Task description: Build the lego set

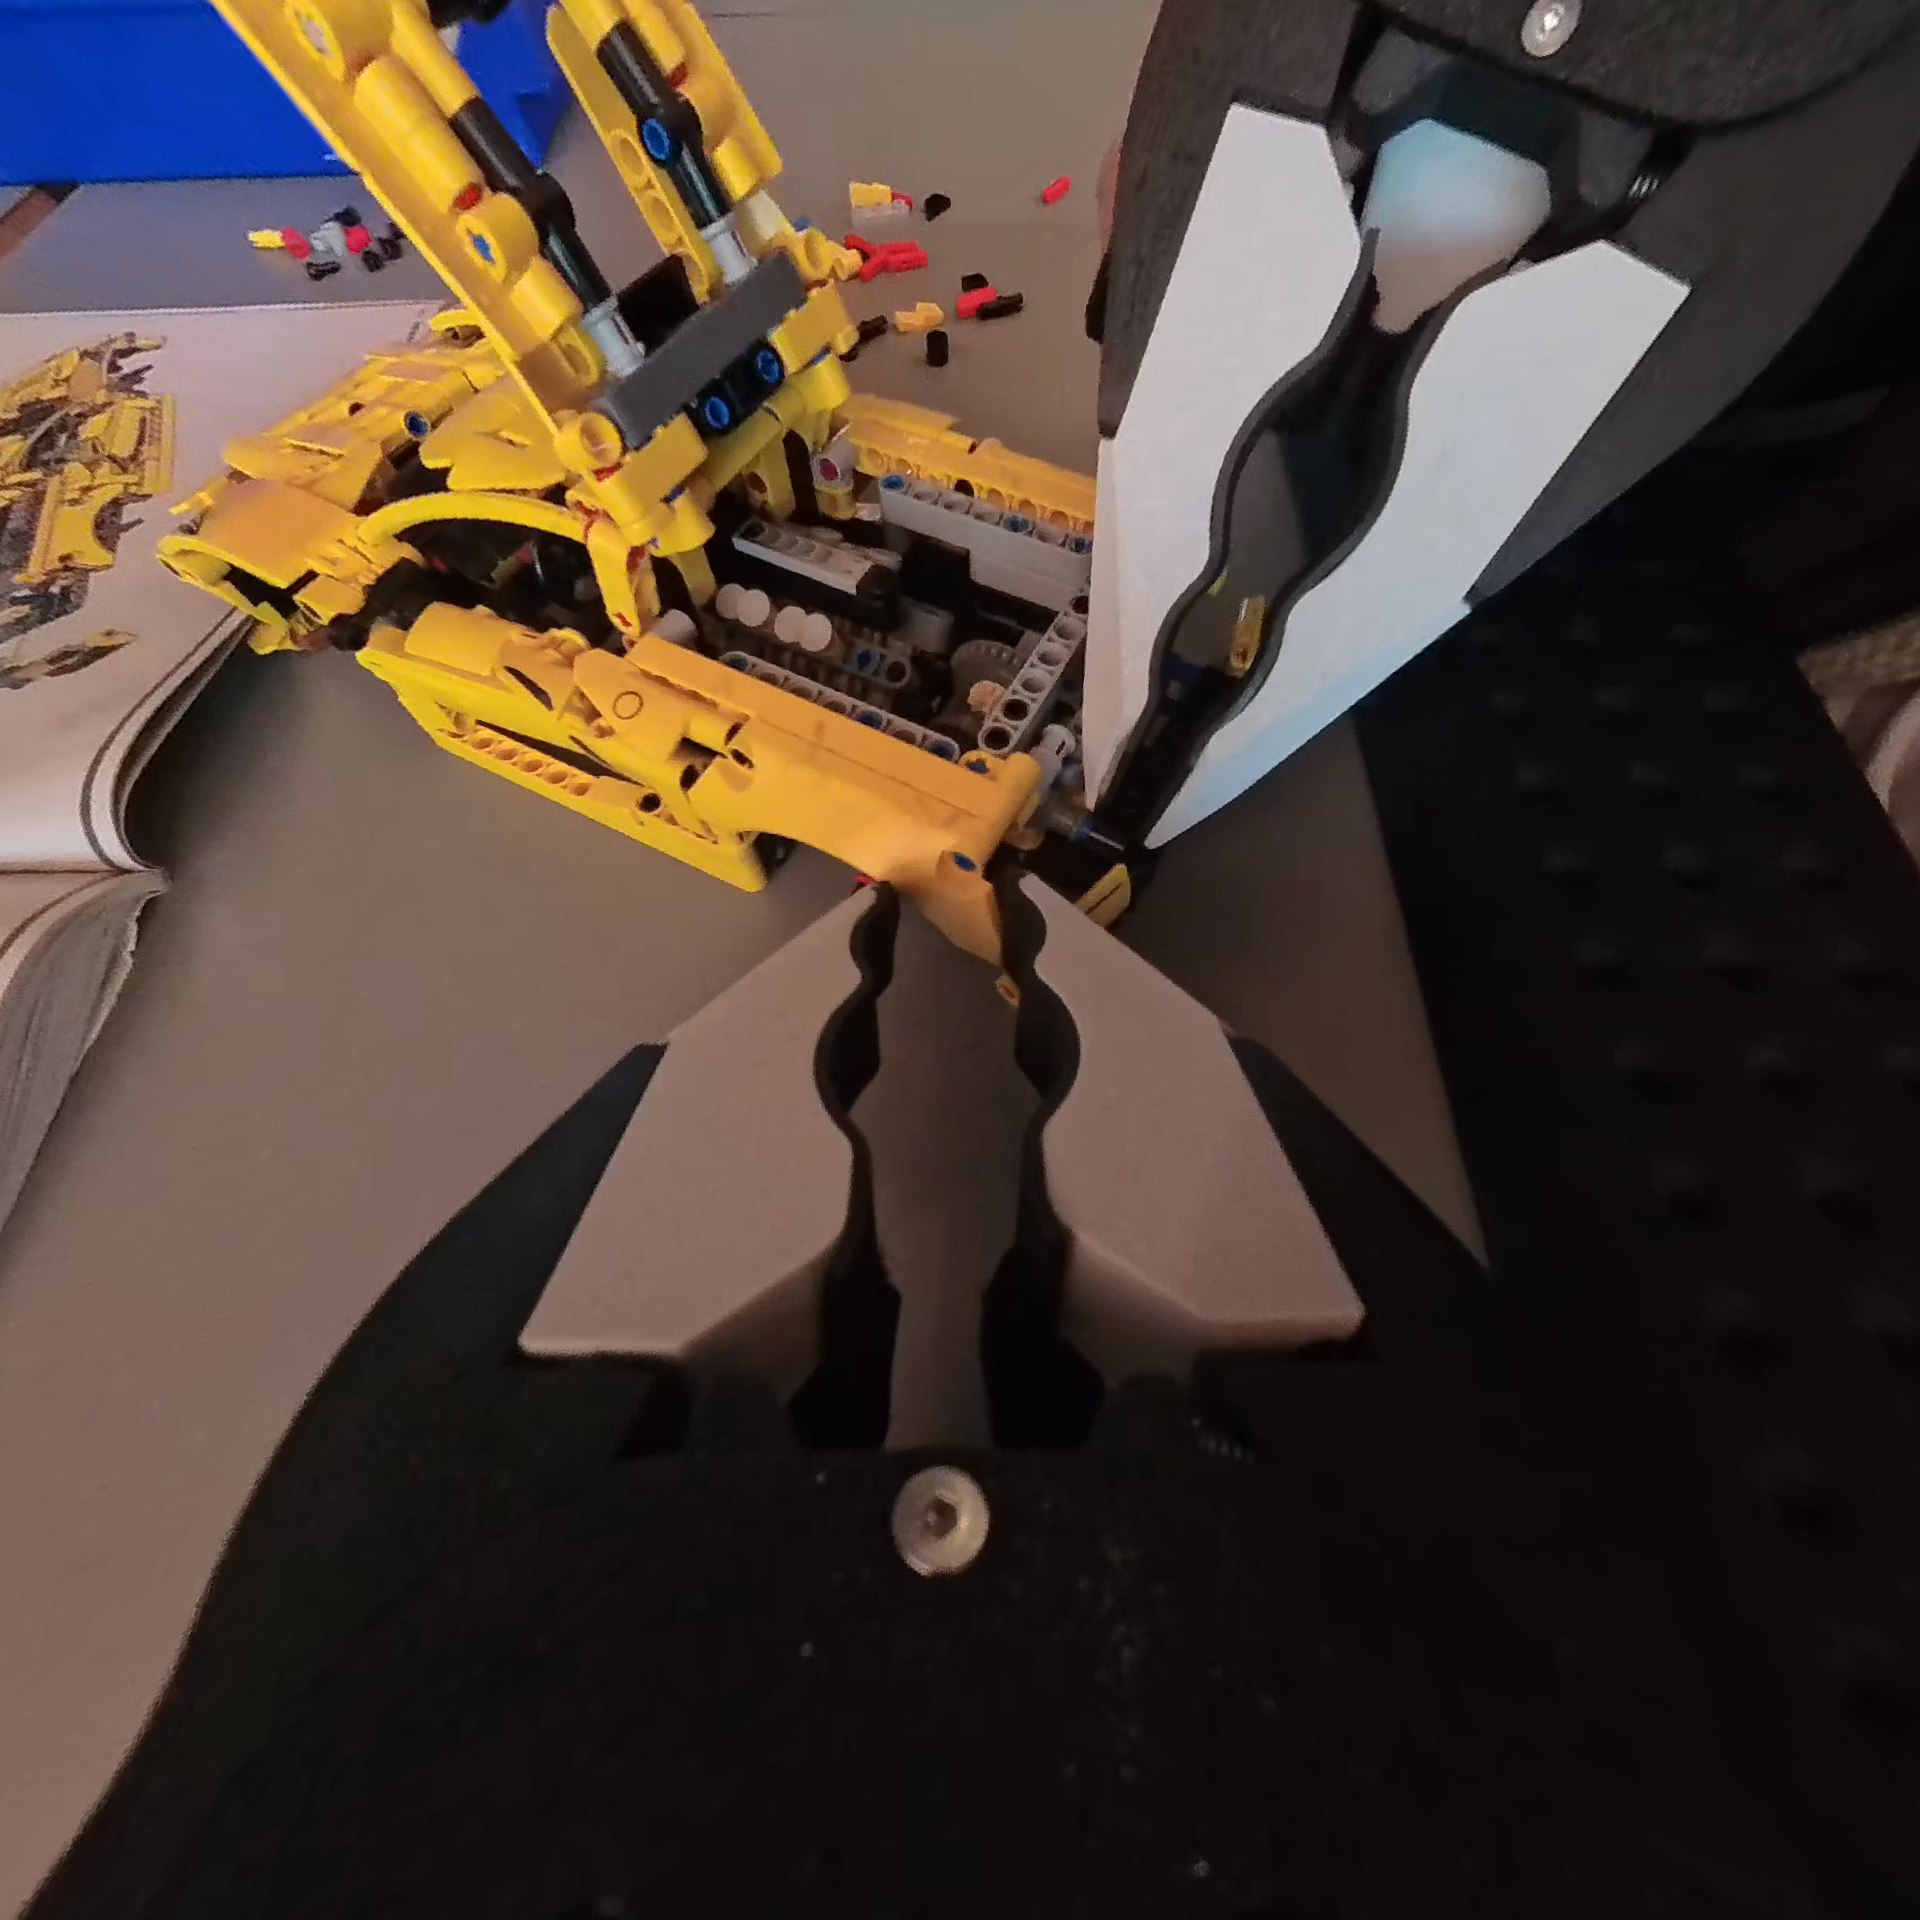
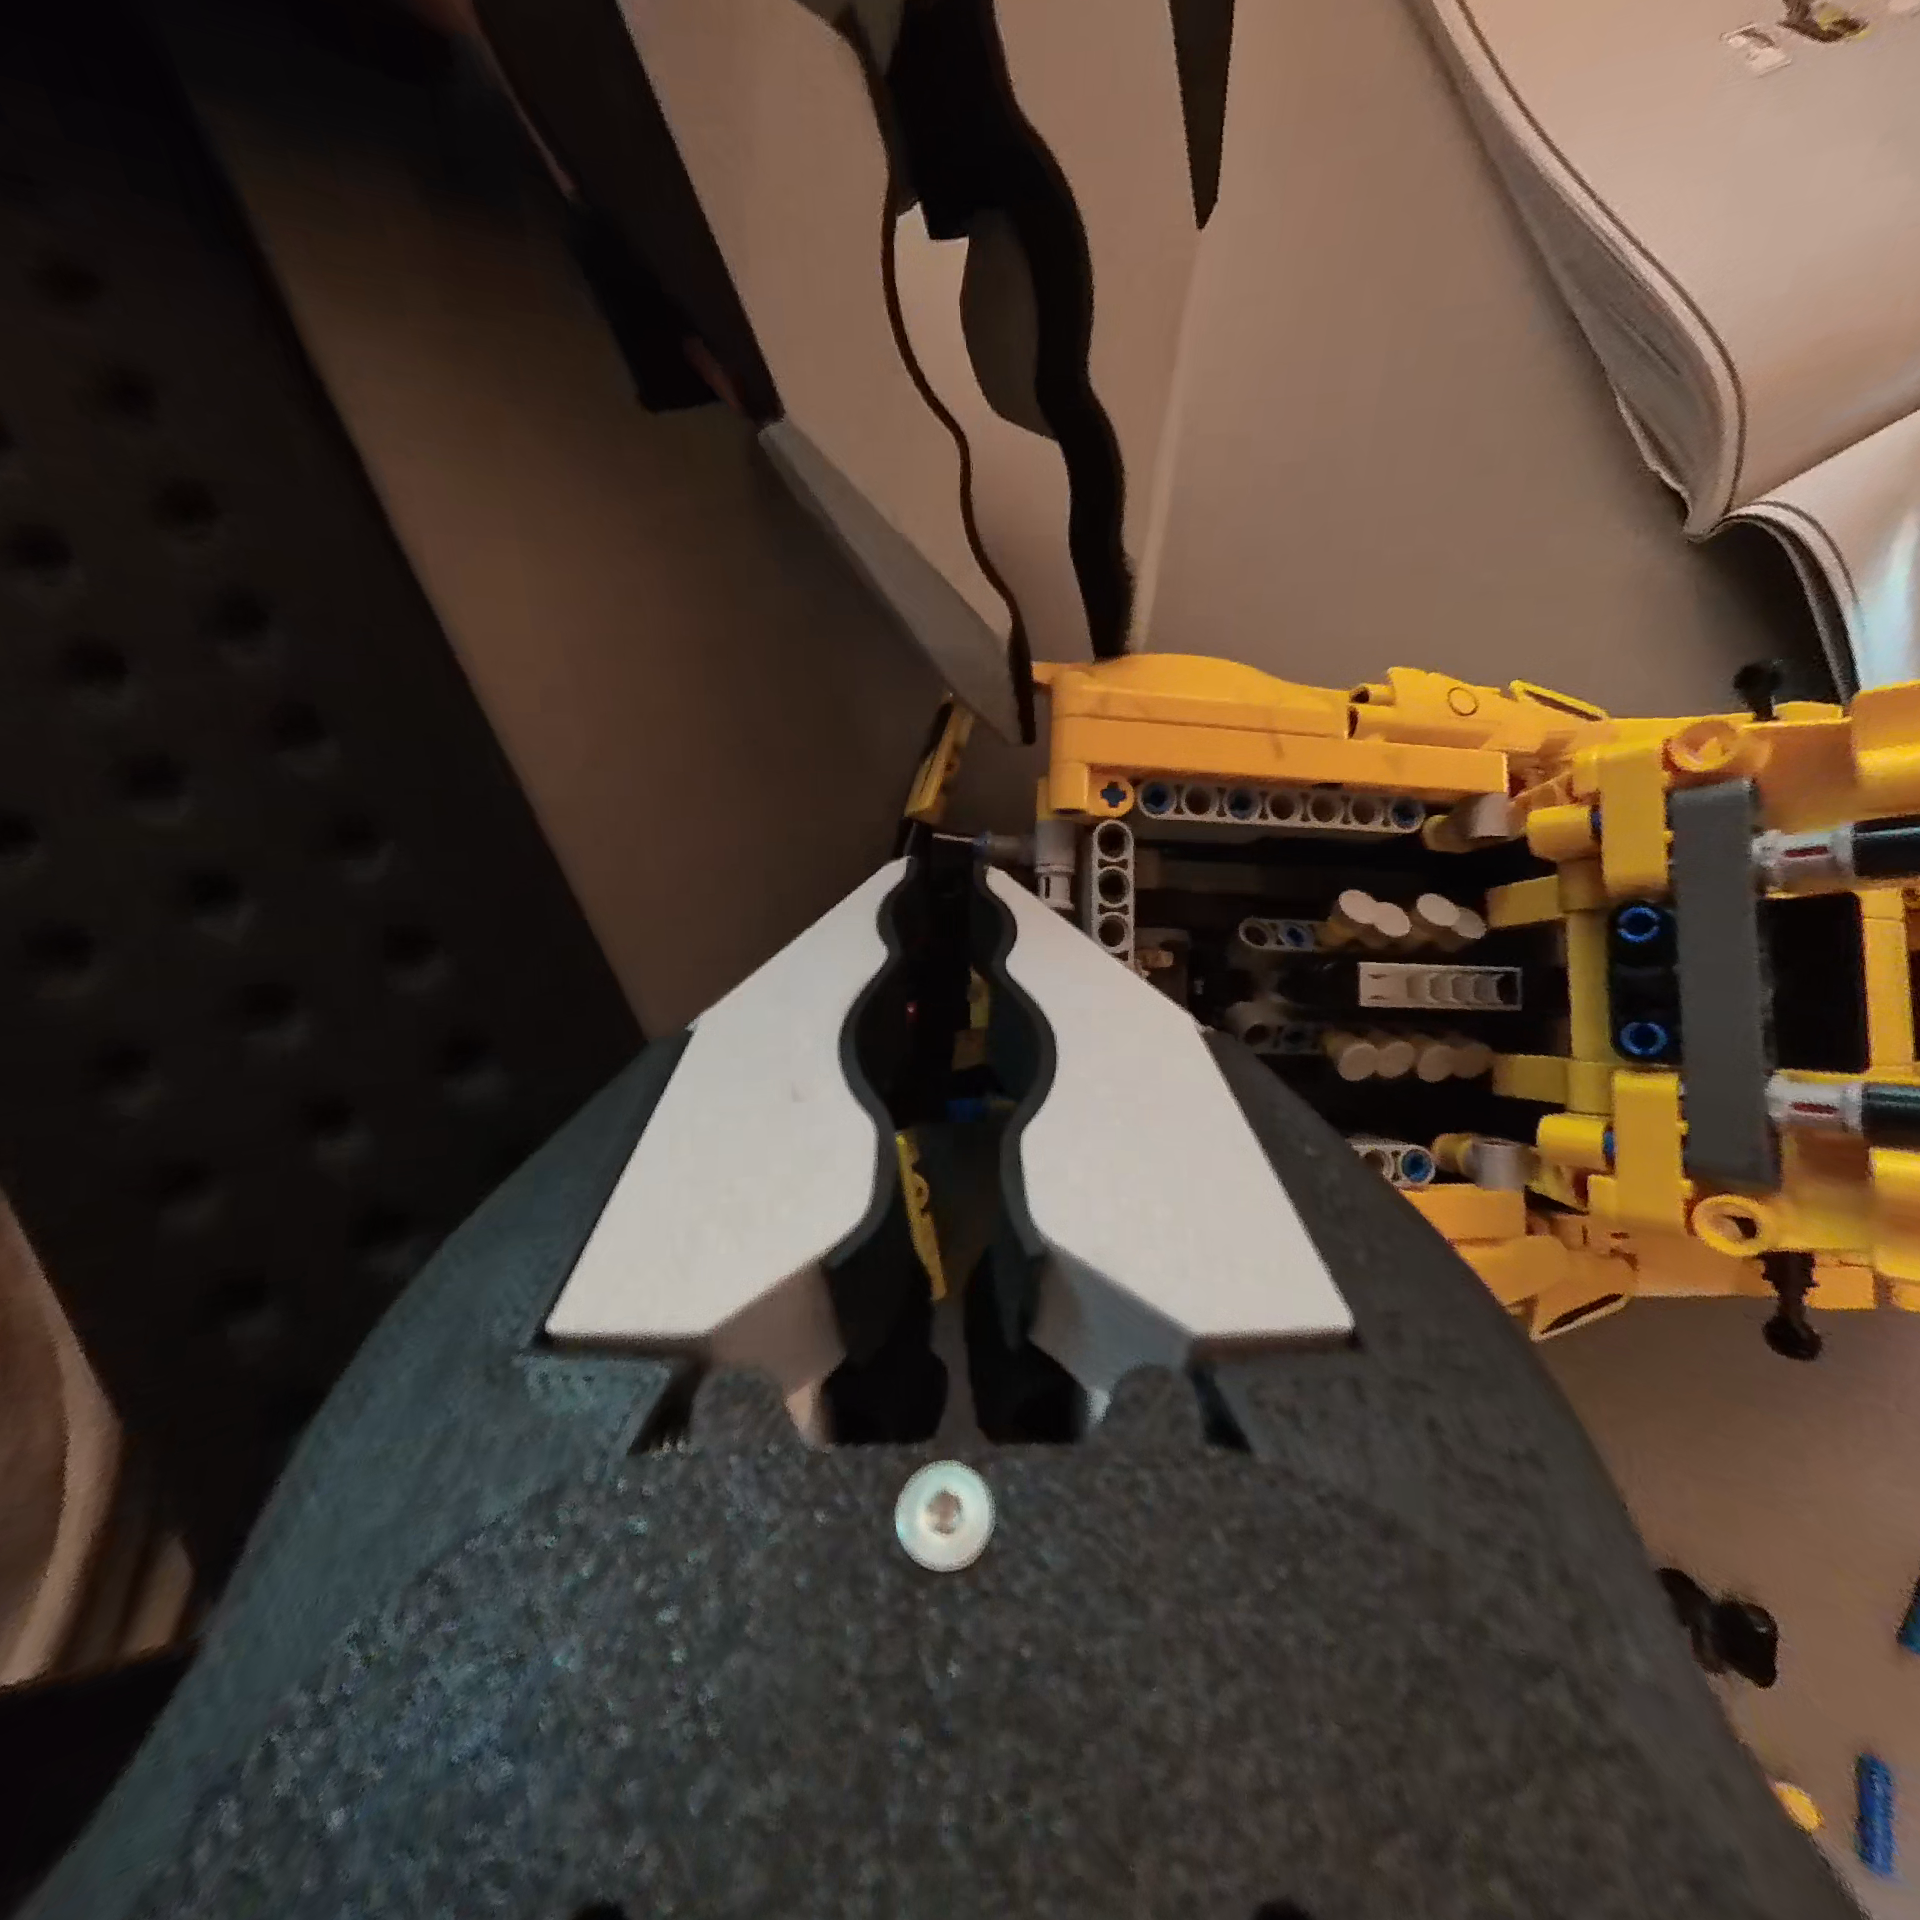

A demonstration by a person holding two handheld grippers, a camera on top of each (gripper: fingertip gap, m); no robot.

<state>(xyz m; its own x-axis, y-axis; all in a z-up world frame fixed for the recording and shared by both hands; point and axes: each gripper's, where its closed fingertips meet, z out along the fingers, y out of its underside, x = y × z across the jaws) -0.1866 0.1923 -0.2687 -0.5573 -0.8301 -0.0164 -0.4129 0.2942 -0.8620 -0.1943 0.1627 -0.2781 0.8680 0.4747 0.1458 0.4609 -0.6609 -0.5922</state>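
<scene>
The yellow lego model (image 1: 582, 582) stands on the grey table (image 1: 364, 1091), its boom raised. An open instruction booklet (image 1: 94, 582) lies just beside the model. A blue bin (image 1: 156, 94) sits beyond the model; contents not visible. Loose pieces (image 1: 914, 281) lie scattered behind the model. The left gripper (image 1: 951, 914) pinches the model's near yellow corner. The right gripper (image 2: 945, 883) pinches a black-and-yellow part (image 2: 920, 1205) at the model's rear.

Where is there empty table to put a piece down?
Bare table lies between the open booklet, the yellow model and the left hand-held gripper. Behind the model, loose pieces crowd it.
</scene>
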